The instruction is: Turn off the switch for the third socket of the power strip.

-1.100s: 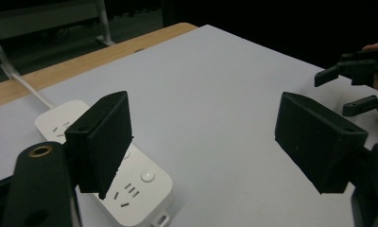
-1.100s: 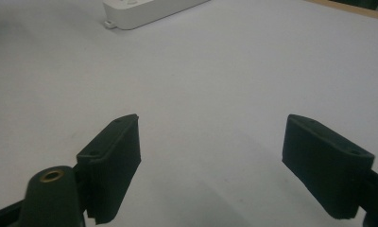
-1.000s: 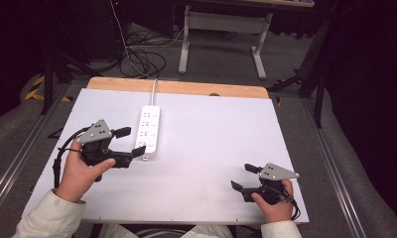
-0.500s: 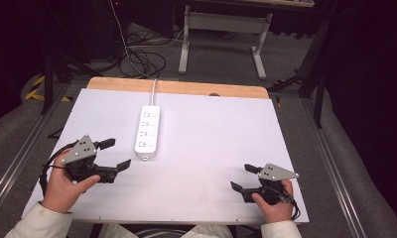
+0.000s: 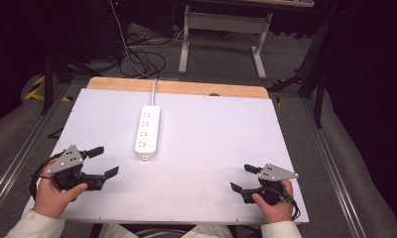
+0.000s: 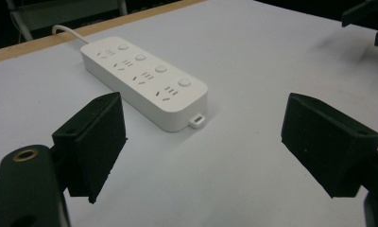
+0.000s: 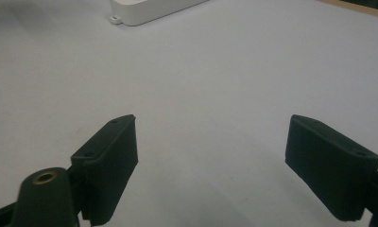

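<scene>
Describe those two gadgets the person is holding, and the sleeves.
Each gripper, left and right, is black, with two blocky foam-like padded jaws, a grey three-cornered plate on top and a black cable trailing behind. The sleeves are cream-white.

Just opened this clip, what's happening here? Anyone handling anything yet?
Nothing is held at this moment. A person at a white table has a gripper in each hand. The left gripper and the right gripper both rest near the table's near edge, jaws open and empty. A white power strip lies flat toward the far middle, its cord running off the back edge, apart from both grippers.
</scene>
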